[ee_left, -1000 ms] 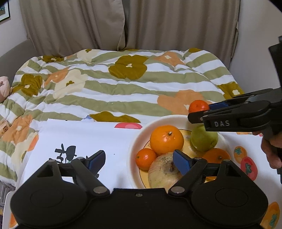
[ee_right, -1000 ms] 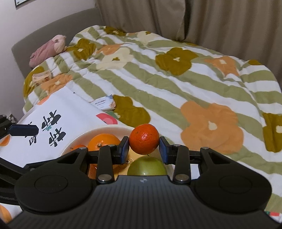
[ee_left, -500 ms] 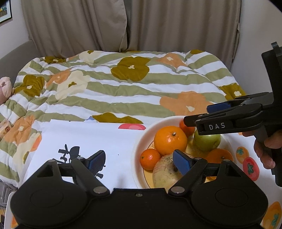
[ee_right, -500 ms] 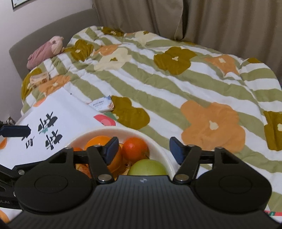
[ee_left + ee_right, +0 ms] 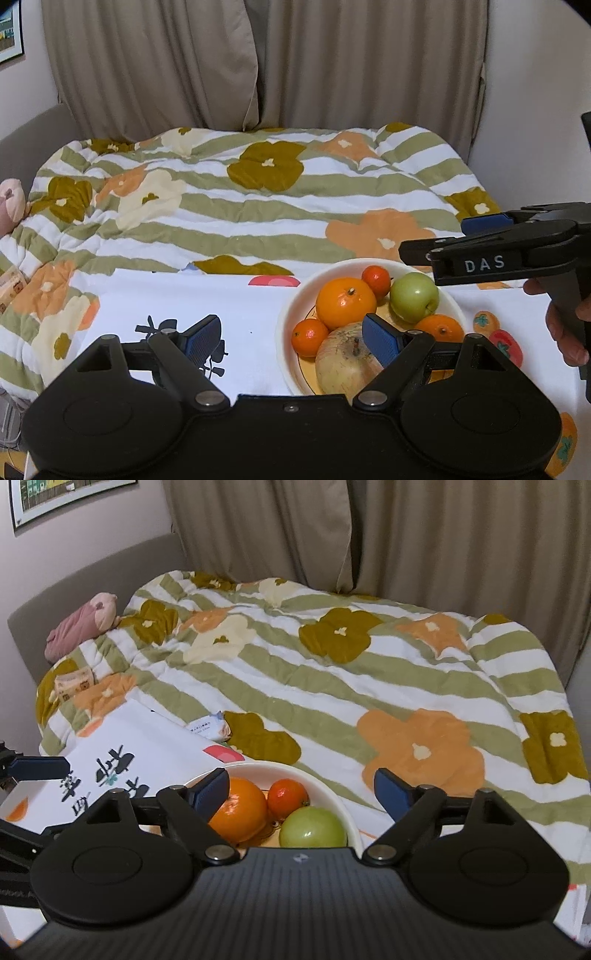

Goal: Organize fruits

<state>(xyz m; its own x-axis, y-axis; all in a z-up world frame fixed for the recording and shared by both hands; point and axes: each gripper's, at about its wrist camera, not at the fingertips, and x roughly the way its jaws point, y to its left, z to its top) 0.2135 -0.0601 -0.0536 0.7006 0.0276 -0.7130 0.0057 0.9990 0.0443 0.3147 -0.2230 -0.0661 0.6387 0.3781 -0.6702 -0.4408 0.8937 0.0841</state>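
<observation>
Fruits: only the left wrist view shows the pale apple [image 5: 345, 360].

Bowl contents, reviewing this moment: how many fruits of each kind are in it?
Large orange: 1
Small mandarins: 3
Green apple: 1
Pale yellowish apple or pear: 1
Total: 6, all in the white bowl.

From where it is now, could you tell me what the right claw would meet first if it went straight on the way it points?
Probably the small tangerine in the bowl, though depth is unclear.
</observation>
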